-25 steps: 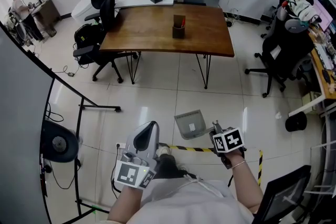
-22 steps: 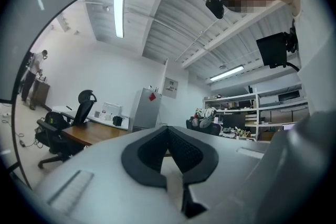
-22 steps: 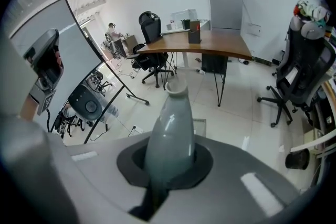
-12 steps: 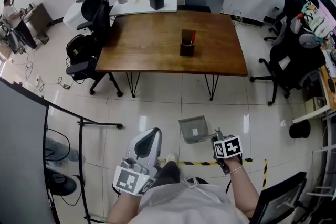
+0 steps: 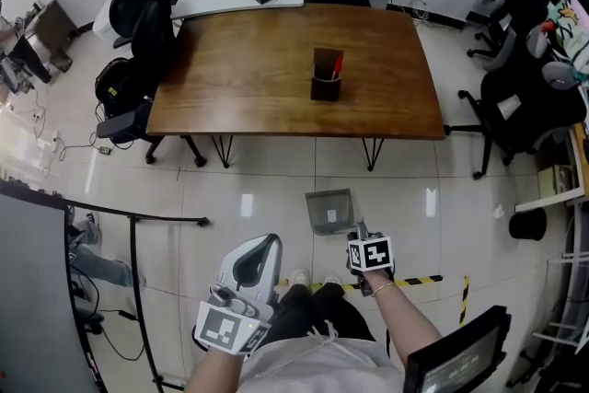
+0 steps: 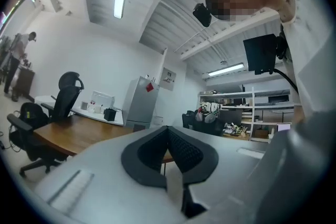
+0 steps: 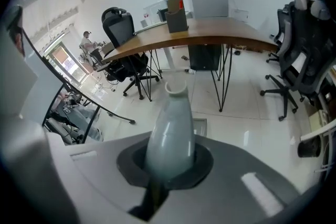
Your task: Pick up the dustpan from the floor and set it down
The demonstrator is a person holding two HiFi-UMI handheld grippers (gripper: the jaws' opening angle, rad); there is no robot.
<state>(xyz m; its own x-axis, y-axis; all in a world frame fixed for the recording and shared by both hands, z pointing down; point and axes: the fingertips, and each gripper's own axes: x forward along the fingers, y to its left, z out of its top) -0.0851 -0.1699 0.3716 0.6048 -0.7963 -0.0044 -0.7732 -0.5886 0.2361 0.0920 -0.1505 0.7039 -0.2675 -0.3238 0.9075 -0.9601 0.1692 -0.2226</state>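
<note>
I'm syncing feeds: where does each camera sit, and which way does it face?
Head view: on the person's head, steeply down at wooden table and dustpan; both grippers show.
Left gripper view: on left gripper, level across the room; shut jaws show.
Right gripper view: on right gripper, tilted floorward; jaws grip the dustpan's handle.
All share the table.

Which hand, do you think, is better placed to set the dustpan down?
Right: the right gripper is shut on the dustpan by its handle; the left gripper is shut, empty, aimed away.
</note>
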